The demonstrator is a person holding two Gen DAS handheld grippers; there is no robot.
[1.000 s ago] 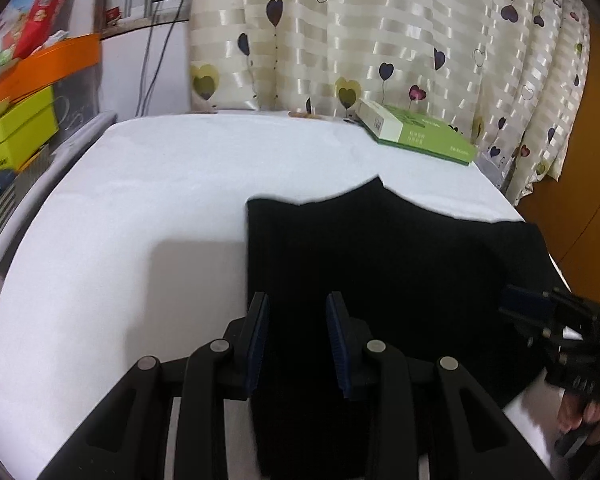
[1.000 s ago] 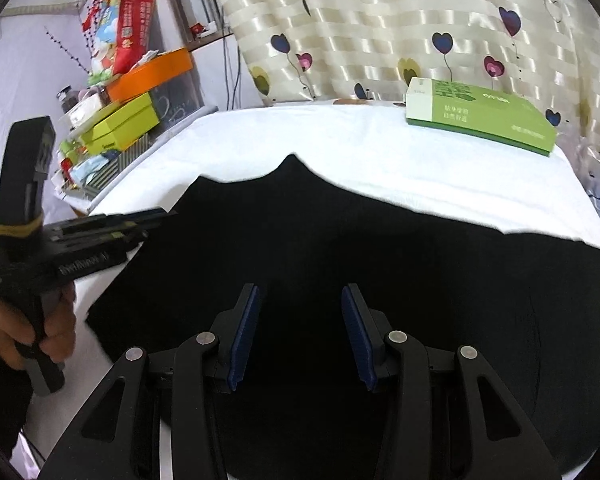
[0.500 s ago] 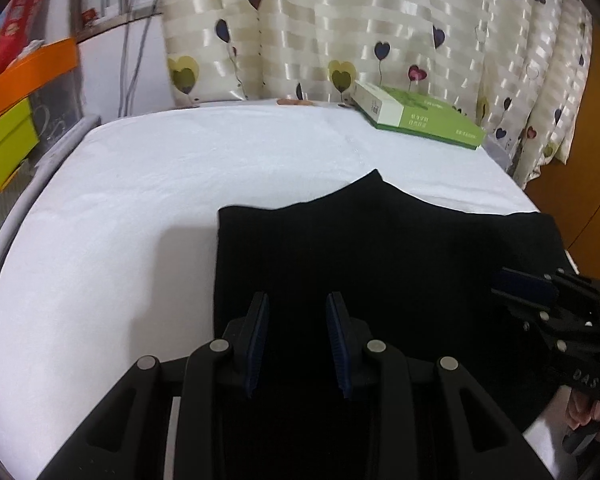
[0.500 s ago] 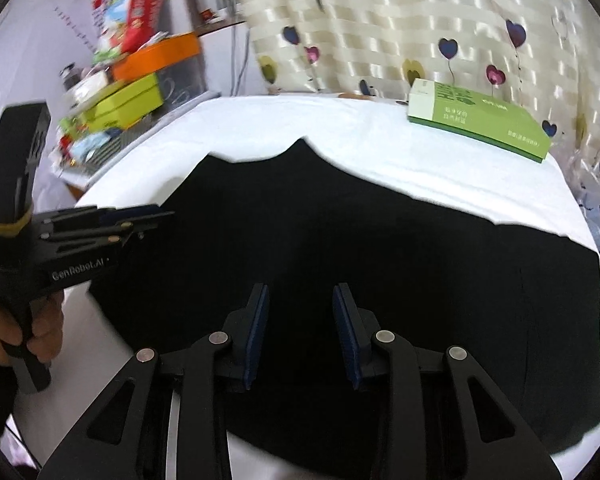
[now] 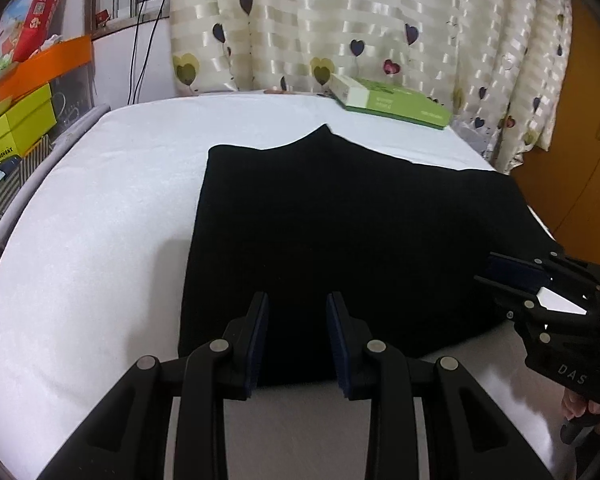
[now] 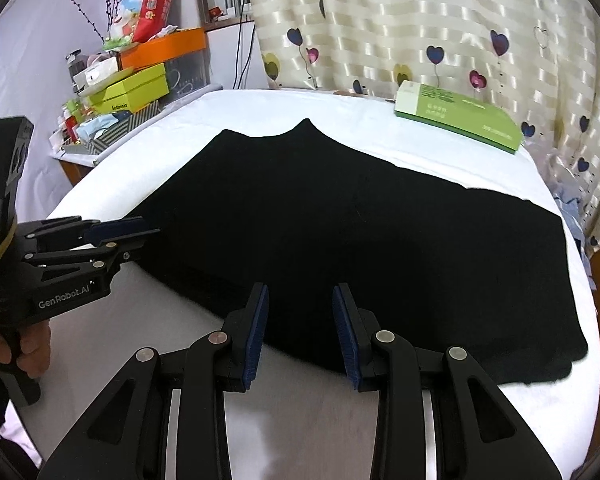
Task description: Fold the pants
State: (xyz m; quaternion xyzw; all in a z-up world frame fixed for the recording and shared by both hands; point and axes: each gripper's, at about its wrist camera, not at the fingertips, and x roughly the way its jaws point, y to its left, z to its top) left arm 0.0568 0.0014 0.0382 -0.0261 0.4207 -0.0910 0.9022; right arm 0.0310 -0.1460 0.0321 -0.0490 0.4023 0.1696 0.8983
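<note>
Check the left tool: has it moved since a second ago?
Yes. The left tool pulled back toward the person: the pants' near edge, hidden before, now shows beneath it.

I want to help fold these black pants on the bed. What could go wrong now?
Both grippers are open and hold nothing: the left gripper and the right gripper hover at the near edge of the black pants, so a grab might catch only the top layer. The pants' right end lies close to the white sheet's edge and could slide off. A far fold might bump the green box.
</note>
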